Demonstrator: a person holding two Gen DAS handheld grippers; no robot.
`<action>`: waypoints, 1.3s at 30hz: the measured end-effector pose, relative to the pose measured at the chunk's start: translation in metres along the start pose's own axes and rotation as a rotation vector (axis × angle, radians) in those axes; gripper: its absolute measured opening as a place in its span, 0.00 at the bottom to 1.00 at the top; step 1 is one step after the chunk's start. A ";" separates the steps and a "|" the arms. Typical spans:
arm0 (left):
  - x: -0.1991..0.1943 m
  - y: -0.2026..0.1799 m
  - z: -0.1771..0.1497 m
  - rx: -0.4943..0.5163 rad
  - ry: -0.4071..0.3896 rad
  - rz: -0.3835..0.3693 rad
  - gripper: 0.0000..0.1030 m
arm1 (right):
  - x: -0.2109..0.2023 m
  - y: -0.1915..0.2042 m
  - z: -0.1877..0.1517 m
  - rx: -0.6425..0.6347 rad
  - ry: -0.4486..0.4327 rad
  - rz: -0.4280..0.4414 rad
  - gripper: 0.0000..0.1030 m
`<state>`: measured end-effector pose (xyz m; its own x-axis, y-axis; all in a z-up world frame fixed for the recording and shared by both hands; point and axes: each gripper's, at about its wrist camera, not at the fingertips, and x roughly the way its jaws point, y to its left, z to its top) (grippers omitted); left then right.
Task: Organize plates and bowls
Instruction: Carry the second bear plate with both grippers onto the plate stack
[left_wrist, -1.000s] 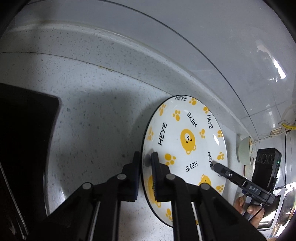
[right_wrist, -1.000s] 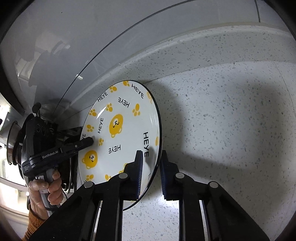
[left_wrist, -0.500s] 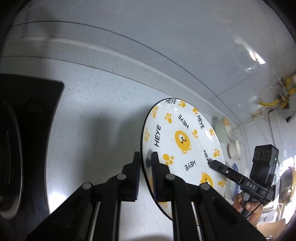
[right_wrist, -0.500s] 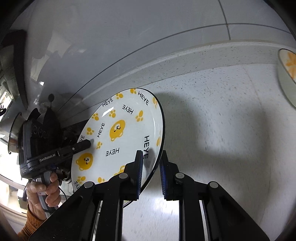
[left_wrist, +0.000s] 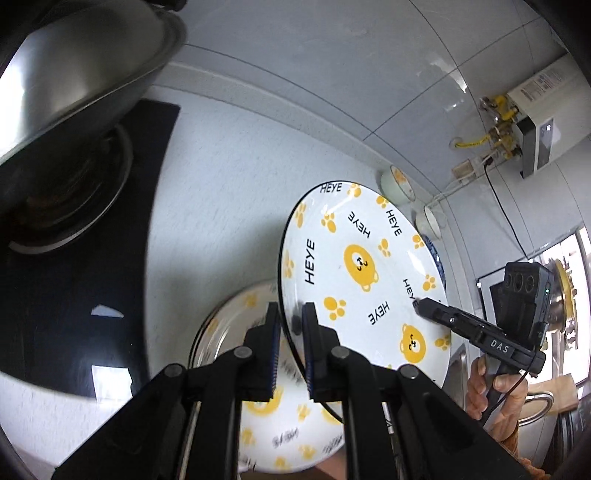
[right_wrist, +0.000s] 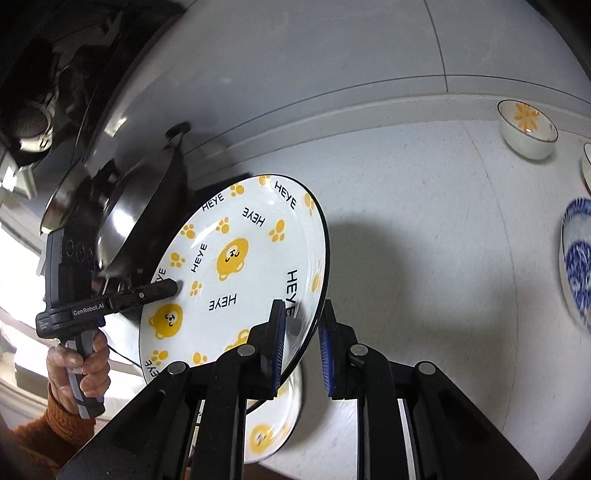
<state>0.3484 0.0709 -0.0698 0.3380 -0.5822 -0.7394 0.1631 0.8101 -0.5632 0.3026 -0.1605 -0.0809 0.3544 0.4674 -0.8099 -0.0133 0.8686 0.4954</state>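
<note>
A white plate with yellow bears, paw prints and HEYE lettering is held between both grippers above the counter; it also shows in the right wrist view. My left gripper is shut on its left rim. My right gripper is shut on its right rim. A matching plate lies flat on the counter just below the held one, and its edge shows in the right wrist view.
A steel wok sits on a black stove at the left. Two small bowls and a blue patterned plate stand on the speckled counter to the right. A water heater hangs on the wall.
Both grippers have carried the plate up and back from the wall. The matching plate below, the wok and the bowls have come into view.
</note>
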 end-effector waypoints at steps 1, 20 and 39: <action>-0.005 0.005 -0.010 -0.006 0.005 0.000 0.10 | 0.000 0.006 -0.011 -0.002 0.007 0.005 0.16; 0.017 0.037 -0.071 -0.011 0.081 0.053 0.11 | 0.075 0.025 -0.065 0.067 0.135 -0.017 0.16; 0.015 0.036 -0.063 0.069 0.074 0.138 0.14 | 0.071 0.027 -0.070 0.064 0.151 -0.087 0.22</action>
<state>0.3004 0.0868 -0.1241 0.2926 -0.4670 -0.8345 0.1838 0.8838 -0.4301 0.2623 -0.0920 -0.1471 0.2069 0.4143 -0.8863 0.0725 0.8969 0.4362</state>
